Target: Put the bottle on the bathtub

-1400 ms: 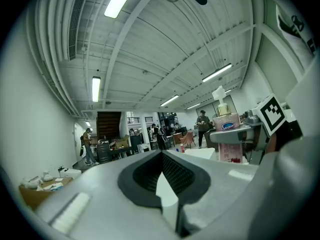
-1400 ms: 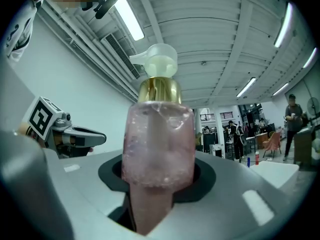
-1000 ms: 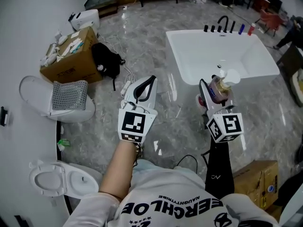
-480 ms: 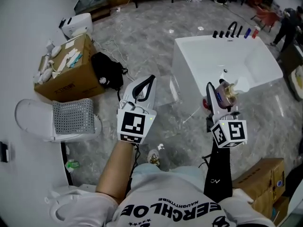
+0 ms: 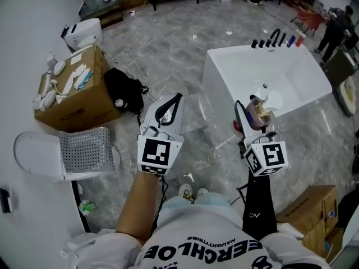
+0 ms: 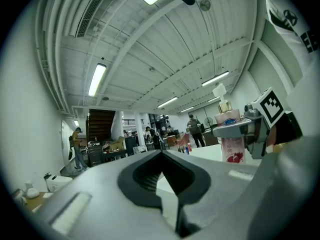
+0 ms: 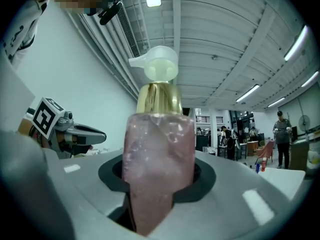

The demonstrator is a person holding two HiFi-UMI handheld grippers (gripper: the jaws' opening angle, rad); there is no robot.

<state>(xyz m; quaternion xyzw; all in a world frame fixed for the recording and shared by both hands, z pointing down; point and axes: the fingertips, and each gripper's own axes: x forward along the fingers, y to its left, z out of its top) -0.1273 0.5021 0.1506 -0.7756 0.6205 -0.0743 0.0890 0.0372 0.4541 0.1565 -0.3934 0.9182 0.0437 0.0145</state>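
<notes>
Through the head camera I see a grey marbled floor (image 5: pixel 168 43) carrying 1 white bathtub (image 5: pixel 212 91) at the right, an open cardboard box (image 5: pixel 84 110) touching a black bag (image 5: pixel 124 88) at the left, a 2nd cardboard box (image 5: pixel 305 209) at lower right, and a white toilet lid (image 5: pixel 33 150) holding a perforated grey mat (image 5: pixel 87 150).

Head view looks steeply down; gripper views tilt upward, the left catching the right gripper (image 6: pixel 231 130).

Bright, even light comes from long ceiling strip lights (image 6: pixel 97 79). The glossy floor (image 5: pixel 185 49) around the bathtub (image 5: pixel 219 94) shows pale glare streaks and only soft shadows. Both gripper views bend strongly, with black corners. The bottle (image 7: pixel 159 154), close to the lens, looks blurred.
</notes>
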